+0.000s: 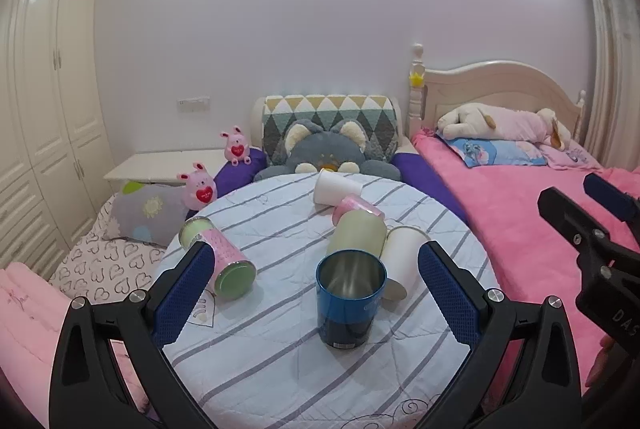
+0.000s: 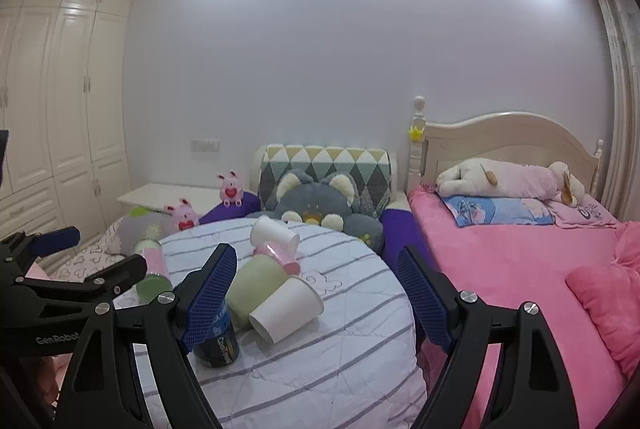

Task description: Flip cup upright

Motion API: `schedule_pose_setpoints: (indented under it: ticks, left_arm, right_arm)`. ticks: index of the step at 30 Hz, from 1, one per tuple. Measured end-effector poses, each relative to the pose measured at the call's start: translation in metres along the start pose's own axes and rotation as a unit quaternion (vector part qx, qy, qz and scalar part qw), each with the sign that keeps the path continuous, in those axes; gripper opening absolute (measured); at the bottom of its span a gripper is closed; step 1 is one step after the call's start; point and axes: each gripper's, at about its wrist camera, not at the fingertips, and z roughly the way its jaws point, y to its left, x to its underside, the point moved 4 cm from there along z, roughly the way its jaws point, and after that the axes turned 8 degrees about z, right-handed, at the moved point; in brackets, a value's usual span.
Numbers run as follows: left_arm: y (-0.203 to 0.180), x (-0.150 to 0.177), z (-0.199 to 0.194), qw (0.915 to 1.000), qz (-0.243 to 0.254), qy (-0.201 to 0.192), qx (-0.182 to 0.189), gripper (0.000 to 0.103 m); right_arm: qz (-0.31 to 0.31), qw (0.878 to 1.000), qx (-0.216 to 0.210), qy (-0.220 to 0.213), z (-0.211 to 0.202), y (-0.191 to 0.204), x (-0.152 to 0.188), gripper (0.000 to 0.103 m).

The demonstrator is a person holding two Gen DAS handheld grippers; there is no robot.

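Since the blue cup (image 1: pixel 351 299) already stands upright with its mouth open to you, your attention belongs to the cups that lie on their sides behind it. The nearest is the white paper cup (image 1: pixel 402 257), tipped over just behind and to the right of the blue one, touching the pale green cup (image 1: pixel 357 233), which leans on a pink cup (image 1: pixel 354 209). A second white cup (image 1: pixel 334 187) lies at the far edge of the tabletop (image 1: pixel 280 349), and a pink-and-green cup (image 1: pixel 218 257) lies apart on the left.

Judge the paper cup as very light and soft-walled: it will likely crush under a hard squeeze and skid on the striped cloth if you nudge it. Take it across the body near the middle, where the wall looks rounder and stiffer than at the rim, and close only enough to hold. The green cup looks like stiffer, smoother plastic and may roll once its neighbour leaves.

Your left tool (image 1: pixel 316 293) is spread wide with nothing between its blue pads, the blue cup sitting in the gap ahead. Your right tool (image 2: pixel 316 293) is equally wide and grips nothing; in its own view the white paper cup (image 2: pixel 286 309) lies between the fingers.
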Motion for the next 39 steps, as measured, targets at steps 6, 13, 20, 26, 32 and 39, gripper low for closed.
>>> schedule_pose_setpoints:
  ticks: [6, 13, 20, 26, 32, 39]
  left_arm:
    - [-0.0016, -0.0002, 0.0003, 1.0, 0.005, -0.005, -0.004, 0.103]
    - [-0.0008, -0.001, -0.0001, 1.0, 0.003, -0.007, -0.004, 0.103]
    - [0.001, -0.0009, 0.0005, 0.9999, -0.001, -0.011, -0.005, 0.103]
    - [0.0022, -0.0014, 0.0031, 0.9999, 0.004, -0.01, -0.01, 0.103]
    - [0.0033, -0.0011, 0.0048, 0.9999, 0.002, -0.01, -0.012, 0.103]
    - [0.0036, -0.0008, 0.0041, 0.9998, 0.003, -0.012, -0.016, 0.103]
  right_arm:
    - [-0.004, 1.0, 0.004, -0.01, -0.0015, 0.001, 0.0008, 0.084]
    - [-0.003, 1.0, 0.004, -0.012, -0.0034, -0.0011, 0.0001, 0.084]
    - [-0.004, 1.0, 0.003, -0.01, -0.0031, -0.0006, 0.0003, 0.084]
    - [-0.004, 1.0, 0.003, -0.01, -0.0027, 0.001, -0.0001, 0.084]
    - [-0.004, 1.0, 0.002, -0.006, -0.0016, 0.0029, 0.0013, 0.084]
    - [-0.006, 1.0, 0.0, -0.001, -0.0002, 0.0064, 0.0034, 0.084]
